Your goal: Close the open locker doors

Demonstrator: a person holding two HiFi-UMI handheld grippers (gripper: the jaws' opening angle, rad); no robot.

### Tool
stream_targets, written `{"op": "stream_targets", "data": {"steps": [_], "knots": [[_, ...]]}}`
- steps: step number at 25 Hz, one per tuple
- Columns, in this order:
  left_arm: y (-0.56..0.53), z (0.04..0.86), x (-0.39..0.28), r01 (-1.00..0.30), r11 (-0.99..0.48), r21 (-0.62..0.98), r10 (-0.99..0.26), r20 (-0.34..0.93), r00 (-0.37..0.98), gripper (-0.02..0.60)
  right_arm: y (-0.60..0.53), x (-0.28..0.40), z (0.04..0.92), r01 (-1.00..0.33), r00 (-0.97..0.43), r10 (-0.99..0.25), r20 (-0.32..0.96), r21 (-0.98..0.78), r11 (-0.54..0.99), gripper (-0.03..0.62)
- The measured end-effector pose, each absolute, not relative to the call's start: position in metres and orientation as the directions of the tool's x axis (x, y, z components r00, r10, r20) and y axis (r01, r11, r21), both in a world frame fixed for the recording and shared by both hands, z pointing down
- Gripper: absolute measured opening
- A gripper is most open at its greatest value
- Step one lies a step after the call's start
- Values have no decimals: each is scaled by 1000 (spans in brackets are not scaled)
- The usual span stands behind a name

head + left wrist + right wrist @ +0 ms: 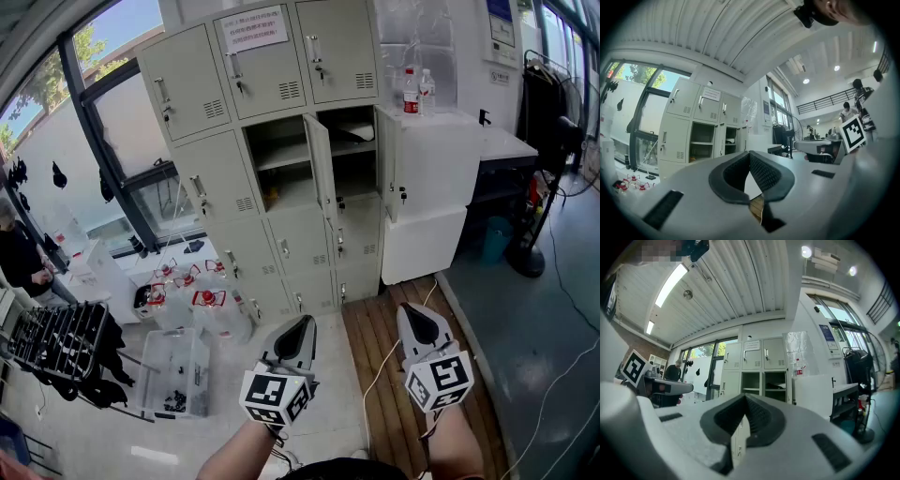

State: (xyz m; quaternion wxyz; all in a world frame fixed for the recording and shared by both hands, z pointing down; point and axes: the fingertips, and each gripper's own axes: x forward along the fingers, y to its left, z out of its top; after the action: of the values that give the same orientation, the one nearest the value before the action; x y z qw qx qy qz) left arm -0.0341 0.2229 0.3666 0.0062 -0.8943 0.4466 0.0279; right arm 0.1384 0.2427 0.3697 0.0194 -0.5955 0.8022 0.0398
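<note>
Facing open locker doors (pixel 322 164), L hand-held gripper (pixel 304 323) & R hand-held gripper (pixel 413 311) pressed together.

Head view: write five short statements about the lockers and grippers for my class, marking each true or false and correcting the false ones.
1. Two second-row lockers stand open. True.
2. Every top-row door is open. False: the three top-row doors are shut.
3. The left gripper and right gripper are shut and empty. True.
4. One gripper touches a locker door. False: both are well short of the lockers.
5. Bottles stand on the white cabinet beside the lockers. True.
</note>
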Motion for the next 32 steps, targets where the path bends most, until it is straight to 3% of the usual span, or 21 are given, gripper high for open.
{"op": "stream_targets", "data": {"steps": [25, 29, 32], "knots": [[222, 360, 0, -842, -539, -3, -840, -63, 538, 3, 238, 174, 366, -936, -352, -930, -104, 14, 353, 4], [217, 364, 7, -843, -538, -13, -841, -59, 538, 36, 235, 180, 370, -929, -367, -923, -111, -7, 370, 21], [210, 365, 11, -842, -539, -17, -841, -57, 539, 111, 228, 182, 371, -921, -384, -916, -113, -23, 389, 55]]}}
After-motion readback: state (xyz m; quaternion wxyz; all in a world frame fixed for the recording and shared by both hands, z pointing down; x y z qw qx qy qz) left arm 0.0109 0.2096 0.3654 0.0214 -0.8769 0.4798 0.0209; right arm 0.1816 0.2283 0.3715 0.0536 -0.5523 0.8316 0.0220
